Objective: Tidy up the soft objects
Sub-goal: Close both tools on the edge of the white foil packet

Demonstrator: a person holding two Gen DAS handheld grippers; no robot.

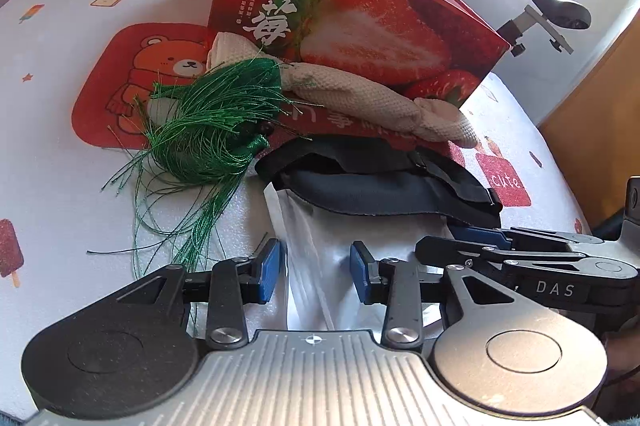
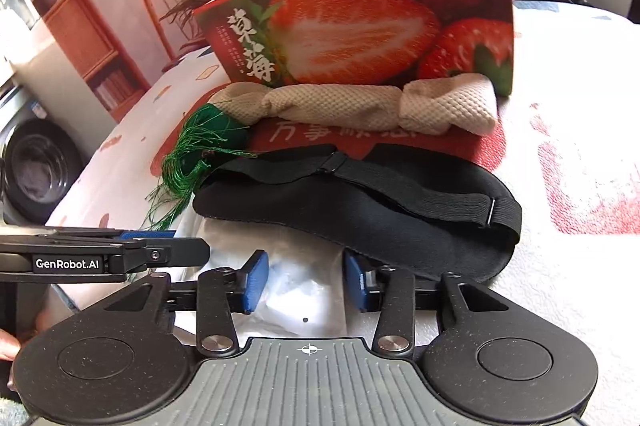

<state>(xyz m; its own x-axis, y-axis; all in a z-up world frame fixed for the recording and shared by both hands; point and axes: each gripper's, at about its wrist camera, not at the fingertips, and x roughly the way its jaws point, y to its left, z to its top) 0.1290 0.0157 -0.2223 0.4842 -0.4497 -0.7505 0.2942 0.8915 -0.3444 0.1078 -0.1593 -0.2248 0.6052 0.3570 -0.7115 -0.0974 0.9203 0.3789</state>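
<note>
We see the black eye mask point(image 2: 360, 210) lying flat on the table's patterned cloth point(image 1: 60, 186), its strap on top, partly covering a clear plastic bag point(image 1: 316, 250). Just behind it a twisted cream knitted cloth point(image 2: 360, 106) lies along the foot of the upright strawberry box point(image 1: 360, 22), with a green tassel point(image 1: 208, 130) spilling off its left end over a red bear mat point(image 1: 120, 78). Our left gripper point(image 1: 316, 268) sits low with its jaws spread apart, empty, the bag between them. Our right gripper point(image 2: 306, 278) is likewise released, jaws apart over the bag, right finger under the mask's edge.
</note>
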